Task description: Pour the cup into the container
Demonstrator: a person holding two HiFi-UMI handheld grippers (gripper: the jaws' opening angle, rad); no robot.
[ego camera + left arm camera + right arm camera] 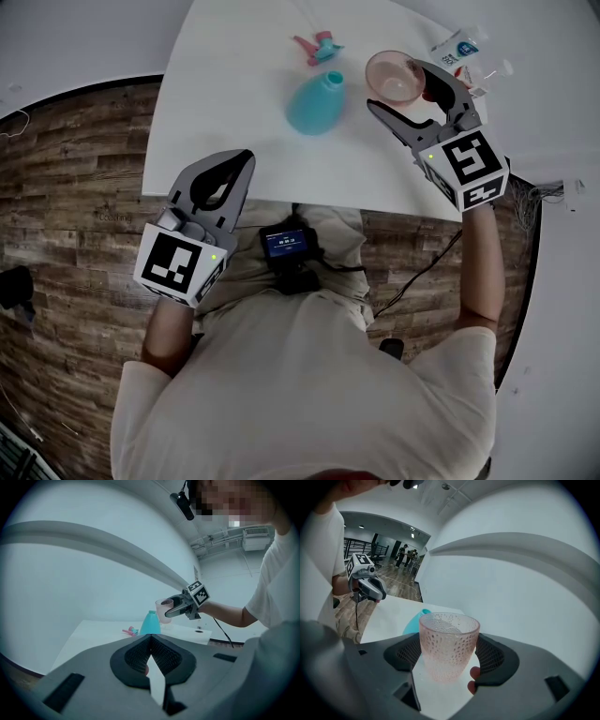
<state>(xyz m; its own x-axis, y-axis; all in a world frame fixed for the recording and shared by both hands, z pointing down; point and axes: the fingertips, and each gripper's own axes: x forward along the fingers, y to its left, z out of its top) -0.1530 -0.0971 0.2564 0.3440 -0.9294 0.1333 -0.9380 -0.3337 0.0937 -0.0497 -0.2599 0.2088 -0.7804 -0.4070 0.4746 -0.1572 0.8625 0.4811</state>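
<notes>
Nearest the head camera is the person's pale shirt (309,375), with a small screened device (286,244) just beyond it at 12 o'clock. At 8 o'clock in that view the left tongs (246,159) hover over the near edge of the white worktop (225,84); their own view shows the tips pressed together with nothing between them. At 1 o'clock the right tongs (398,84) stand wide and are clamped on the pink cup (394,77), one padded jaw on each side of its dimpled wall, with the cup sitting upright between them in the right tongs' view. The teal container (316,103), a bulbous flask with an open neck, stands on the worktop just beside the cup, at about 8 o'clock from it, apart from both tongs. From the left tongs' view the cup appears at 2 o'clock of the container's neck. A pink and teal spray cap (319,45) lies at 12 o'clock from the container, and a white tube (457,47) lies at 2 o'clock from the cup. Wood-patterned floor (75,187) shows beside the worktop.
</notes>
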